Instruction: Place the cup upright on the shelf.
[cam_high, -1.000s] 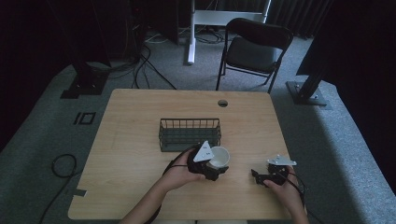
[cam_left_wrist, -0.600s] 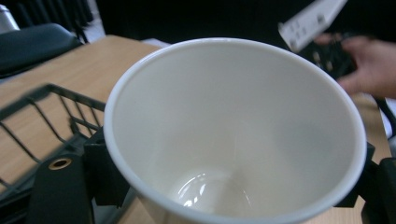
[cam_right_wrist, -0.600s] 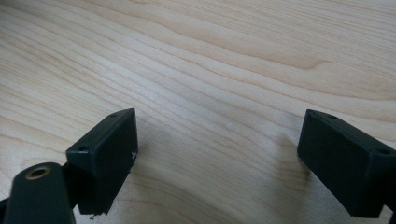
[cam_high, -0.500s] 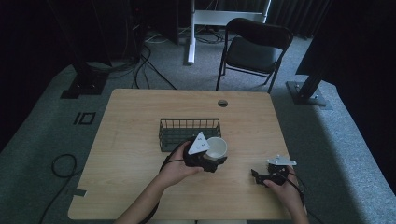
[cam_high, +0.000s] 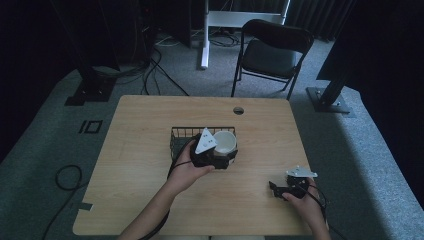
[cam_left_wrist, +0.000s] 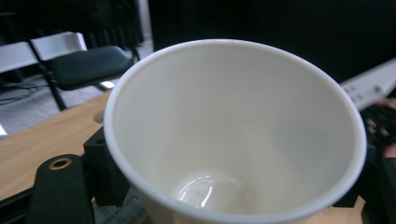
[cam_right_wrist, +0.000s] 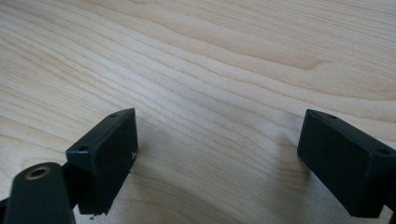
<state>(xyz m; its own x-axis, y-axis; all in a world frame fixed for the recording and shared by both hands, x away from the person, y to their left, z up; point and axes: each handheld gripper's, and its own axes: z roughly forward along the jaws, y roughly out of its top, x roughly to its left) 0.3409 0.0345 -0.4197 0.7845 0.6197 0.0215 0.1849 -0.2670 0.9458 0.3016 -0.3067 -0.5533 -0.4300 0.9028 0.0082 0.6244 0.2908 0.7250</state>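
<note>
A white paper cup (cam_high: 225, 142) is held in my left gripper (cam_high: 218, 156), lifted just in front of the black wire basket (cam_high: 179, 134) at the table's middle. In the left gripper view the cup (cam_left_wrist: 233, 135) stands upright and empty between the black jaws, which press on its sides. My right gripper (cam_high: 276, 189) rests low on the wooden table (cam_high: 150, 120) near the front right. In the right gripper view its jaws stand wide apart with only bare wood between them, and the gripper (cam_right_wrist: 219, 158) holds nothing.
A round cable hole (cam_high: 238, 110) sits near the table's far edge. A black folding chair (cam_high: 272, 52) stands behind the table, and cables lie on the grey floor at the left. Dark stands flank the table.
My left gripper has lifted the cup and carried it up toward the basket's front right edge. The right gripper has stayed put.
</note>
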